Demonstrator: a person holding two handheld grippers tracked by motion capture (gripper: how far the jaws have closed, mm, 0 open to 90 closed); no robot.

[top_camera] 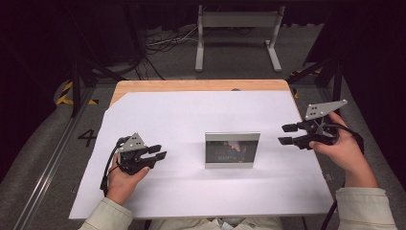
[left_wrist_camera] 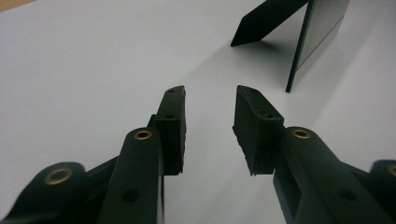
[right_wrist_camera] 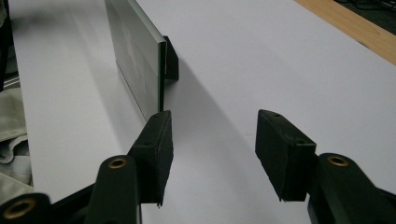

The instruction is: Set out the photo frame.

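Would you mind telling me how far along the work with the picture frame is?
Nothing looks done yet: the picture frame stands upright on its back prop on the white sheet, untouched. Both the left gripper and right gripper are open, one on each side, aimed at it. Approaching, gripping and handling it all remain.

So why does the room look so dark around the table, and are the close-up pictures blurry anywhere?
High view: light falls on the white sheet while the floor and background stay dim, and the picture frame glass mirrors the room. Left gripper view: the frame casts a soft shadow and the near jaws look slightly soft. Right gripper view: the frame's far end blurs.
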